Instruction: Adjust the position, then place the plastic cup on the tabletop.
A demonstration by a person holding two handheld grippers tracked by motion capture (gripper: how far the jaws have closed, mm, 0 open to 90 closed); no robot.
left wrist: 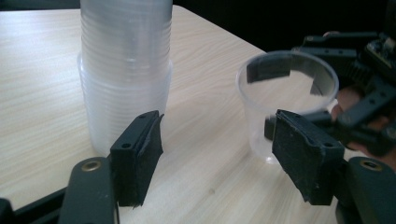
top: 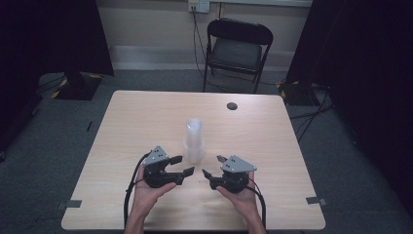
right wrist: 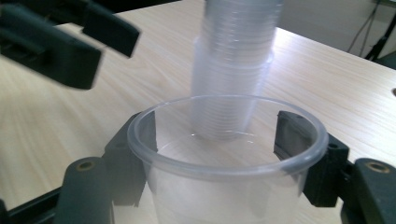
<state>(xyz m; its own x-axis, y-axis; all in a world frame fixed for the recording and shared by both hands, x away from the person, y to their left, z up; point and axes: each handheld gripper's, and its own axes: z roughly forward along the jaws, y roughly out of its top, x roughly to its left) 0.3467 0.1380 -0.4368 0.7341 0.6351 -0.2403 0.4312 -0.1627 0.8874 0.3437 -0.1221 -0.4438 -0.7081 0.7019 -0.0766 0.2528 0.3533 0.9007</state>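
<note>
We have one clear cup gripped in our right tongs, a black pad on each side of its wall just under the rim, held upright close above the counter, in front of the stack of like cups that stands at mid-counter. Our left tongs are released, with nothing between the pads, just beside the stack's base. We judge the cup to be very light, thin and springy: the wall will buckle or crack under a hard squeeze, and the smooth plastic may slip from a loose one. The rolled rim is the stiffest part, so we think the best hold is right below it, as now. The stack is tall and narrow and would likely tip at a nudge.
</note>
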